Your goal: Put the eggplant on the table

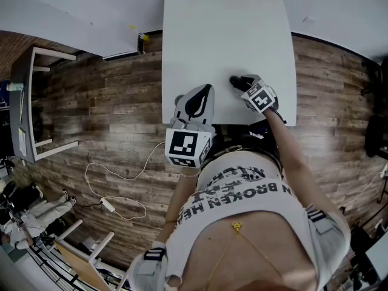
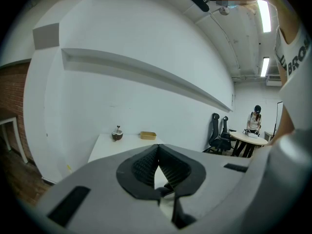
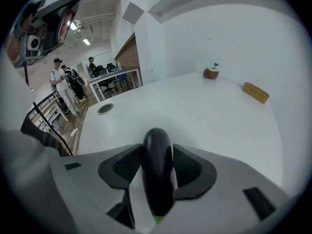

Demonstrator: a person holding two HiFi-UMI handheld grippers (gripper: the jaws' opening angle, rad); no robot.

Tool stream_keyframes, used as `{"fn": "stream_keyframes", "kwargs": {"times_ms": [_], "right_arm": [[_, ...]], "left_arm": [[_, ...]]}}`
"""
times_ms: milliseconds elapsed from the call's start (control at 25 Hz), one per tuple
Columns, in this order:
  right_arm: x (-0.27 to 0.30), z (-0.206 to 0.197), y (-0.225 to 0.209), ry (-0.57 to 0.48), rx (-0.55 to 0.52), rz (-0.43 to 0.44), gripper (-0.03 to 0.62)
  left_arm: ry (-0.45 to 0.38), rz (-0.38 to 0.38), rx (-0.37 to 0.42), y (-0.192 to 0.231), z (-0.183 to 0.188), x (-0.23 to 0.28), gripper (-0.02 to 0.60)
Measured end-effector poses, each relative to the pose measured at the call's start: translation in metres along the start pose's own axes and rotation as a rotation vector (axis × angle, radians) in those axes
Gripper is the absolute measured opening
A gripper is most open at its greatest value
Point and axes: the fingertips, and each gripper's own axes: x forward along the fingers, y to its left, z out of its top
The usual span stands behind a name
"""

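Note:
The dark purple eggplant (image 3: pixel 157 172) lies lengthwise between the jaws of my right gripper (image 3: pixel 157 152), and both pads press on its sides. In the head view the right gripper (image 1: pixel 242 85) holds the eggplant (image 1: pixel 236 80) over the near right part of the white table (image 1: pixel 224 35). Whether its tip touches the tabletop (image 3: pixel 219 126) I cannot tell. My left gripper (image 1: pixel 200 99) hovers at the table's near edge. Its jaws (image 2: pixel 158 147) are shut, tips touching, with nothing in them.
At the table's far end stand a brown coconut-like bowl (image 3: pixel 211 73) and a yellow tray (image 3: pixel 256 92). A round cable hole (image 3: pixel 105 108) sits at the table's left side. A white cable (image 1: pixel 115 187) lies on the wooden floor. People (image 3: pixel 61 82) and desks are farther off.

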Motion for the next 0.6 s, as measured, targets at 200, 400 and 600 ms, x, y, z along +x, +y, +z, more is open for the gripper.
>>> {"fn": "stream_keyframes", "kwargs": {"times_ms": [200, 400, 600], "right_arm": [[-0.0006, -0.0010, 0.0000, -0.007, 0.000, 0.001, 0.202], [-0.0012, -0.0030, 0.0025, -0.005, 0.006, 0.012, 0.202], [-0.0030, -0.0026, 0.0048, -0.005, 0.001, 0.035, 0.212]], "left_arm": [[-0.001, 0.000, 0.003, -0.0016, -0.0005, 0.0003, 0.006], [0.004, 0.002, 0.002, -0.0006, -0.0023, -0.0002, 0.006], [0.005, 0.002, 0.004, -0.0009, -0.0016, 0.0016, 0.006]]}}
